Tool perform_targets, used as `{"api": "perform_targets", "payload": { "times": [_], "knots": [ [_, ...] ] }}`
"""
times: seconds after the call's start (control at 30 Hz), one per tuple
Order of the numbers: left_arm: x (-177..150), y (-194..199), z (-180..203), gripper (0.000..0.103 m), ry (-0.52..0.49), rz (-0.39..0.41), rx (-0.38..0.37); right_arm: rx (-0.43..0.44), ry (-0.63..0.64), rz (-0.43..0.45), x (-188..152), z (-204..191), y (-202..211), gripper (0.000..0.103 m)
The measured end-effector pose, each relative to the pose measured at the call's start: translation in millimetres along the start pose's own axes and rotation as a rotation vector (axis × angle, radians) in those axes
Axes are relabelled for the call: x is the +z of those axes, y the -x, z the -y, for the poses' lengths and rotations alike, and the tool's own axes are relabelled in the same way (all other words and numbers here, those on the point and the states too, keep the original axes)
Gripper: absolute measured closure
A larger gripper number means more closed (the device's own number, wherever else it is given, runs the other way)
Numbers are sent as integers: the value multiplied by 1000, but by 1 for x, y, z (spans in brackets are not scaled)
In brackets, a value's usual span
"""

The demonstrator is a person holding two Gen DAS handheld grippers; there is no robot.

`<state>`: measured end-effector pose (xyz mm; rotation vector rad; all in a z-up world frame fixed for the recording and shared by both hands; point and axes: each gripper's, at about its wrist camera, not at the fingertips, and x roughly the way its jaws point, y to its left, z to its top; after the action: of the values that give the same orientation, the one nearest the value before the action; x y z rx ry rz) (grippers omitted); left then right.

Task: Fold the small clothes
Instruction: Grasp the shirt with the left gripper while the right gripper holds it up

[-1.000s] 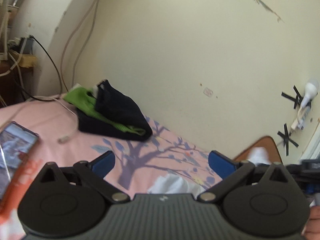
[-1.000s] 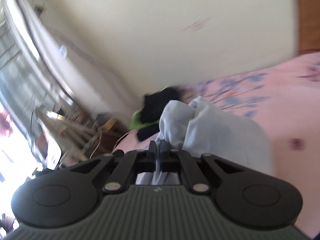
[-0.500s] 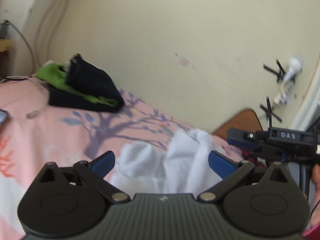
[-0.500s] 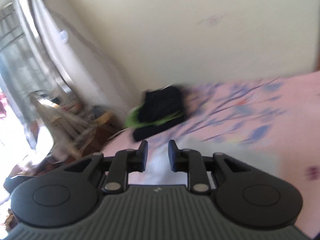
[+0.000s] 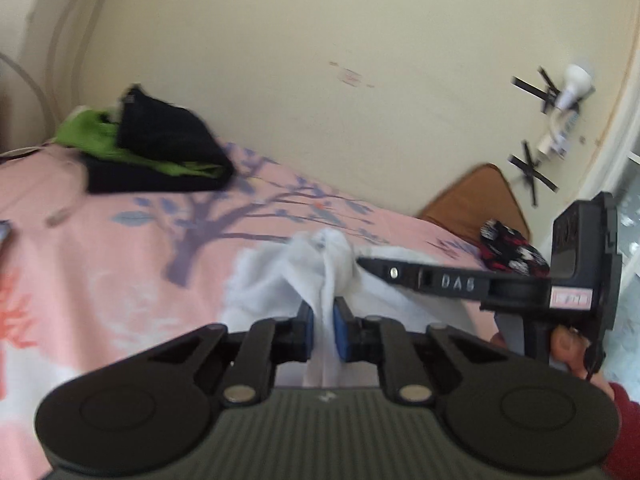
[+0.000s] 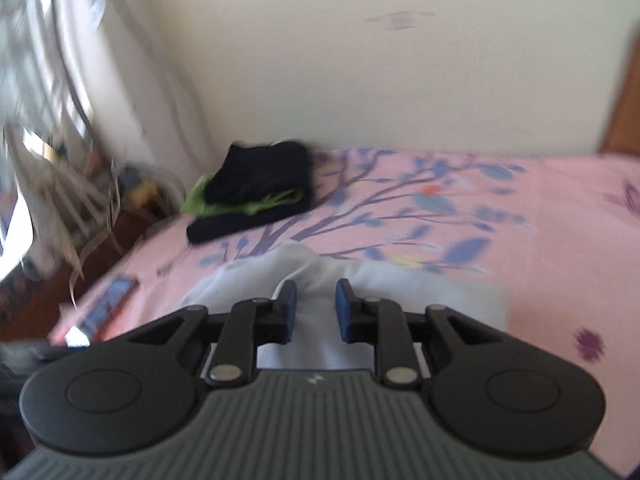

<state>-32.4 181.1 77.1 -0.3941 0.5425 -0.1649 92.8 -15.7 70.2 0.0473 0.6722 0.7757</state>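
Left tongs (image 5: 323,322): a second ago they stand wide open above the bed with nothing between them; now the blue pads are clamped on a raised fold of the white garment (image 5: 280,276), low in the middle of the left wrist view.
Right tongs (image 6: 316,310): a second ago they pinch the bunched white cloth; now the pads stand apart with a gap, and the cloth lies under and between them without being pressed. In the left wrist view they reach in from the right edge, tip at the peak of the same fold.
White garment: it lies crumpled on the pink bed sheet (image 5: 120,264), near the middle of both views, partly lifted where the left tongs hold it.
Pile of dark and green clothes (image 5: 148,148): upper left, by the wall, well apart from the white piece.
Phone (image 6: 110,300): at the left edge of the bed in the right wrist view.
Meaning for the task: the hold has passed from right hand to left, so I judge the right is free to take another edge and spread the piece before any fold; folding itself is not yet begun.
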Motion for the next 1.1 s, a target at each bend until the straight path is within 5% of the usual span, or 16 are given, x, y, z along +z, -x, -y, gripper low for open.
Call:
{"api": "perform_targets", "payload": {
  "times": [0.07, 0.17, 0.27, 0.37, 0.4, 0.43, 0.5, 0.6, 0.7, 0.87, 0.97, 1.03, 1.1],
  "knots": [
    [-6, -1, -14, 92, 36, -18, 59, 21, 38, -71, -5, -13, -23, 85],
    [-19, -16, -22, 92, 58, -75, 104, -39, 175, -34, -11, -35, -36, 85],
    [-21, -17, -7, 87, -24, -62, 151, -2, 184, -15, -12, -24, -34, 85],
    [-9, -10, -2, 46, -41, -54, 157, 83, 81, -10, -9, 1, -17, 86],
    [-5, -7, -1, 15, -38, -39, 164, 124, 26, 2, -8, 10, -6, 83],
    [-1, -4, -1, 1, -37, -18, 173, 166, -24, 29, -7, 17, 5, 79],
    [7, -2, 2, 0, -50, 5, 189, 199, -98, 118, -12, 33, 34, 53],
    [18, -19, 6, 0, -85, -53, 184, 128, -166, 185, -29, 50, 64, 45],
    [20, -43, 7, 0, -102, -149, 143, 69, -221, 161, -49, 64, 73, 37],
    [8, -70, -9, 0, -2, -295, 2, 79, -279, 58, -65, 77, 58, 35],
    [2, -66, -6, 1, -8, -249, -6, 165, -337, 1, -64, 81, 36, 33],
    [-1, -64, -3, 2, 1, -227, -28, 122, -293, -2, -55, 70, 30, 36],
    [-1, -68, 6, 11, 19, -239, -86, 67, -245, 18, -50, 57, 30, 63]
  ]
}}
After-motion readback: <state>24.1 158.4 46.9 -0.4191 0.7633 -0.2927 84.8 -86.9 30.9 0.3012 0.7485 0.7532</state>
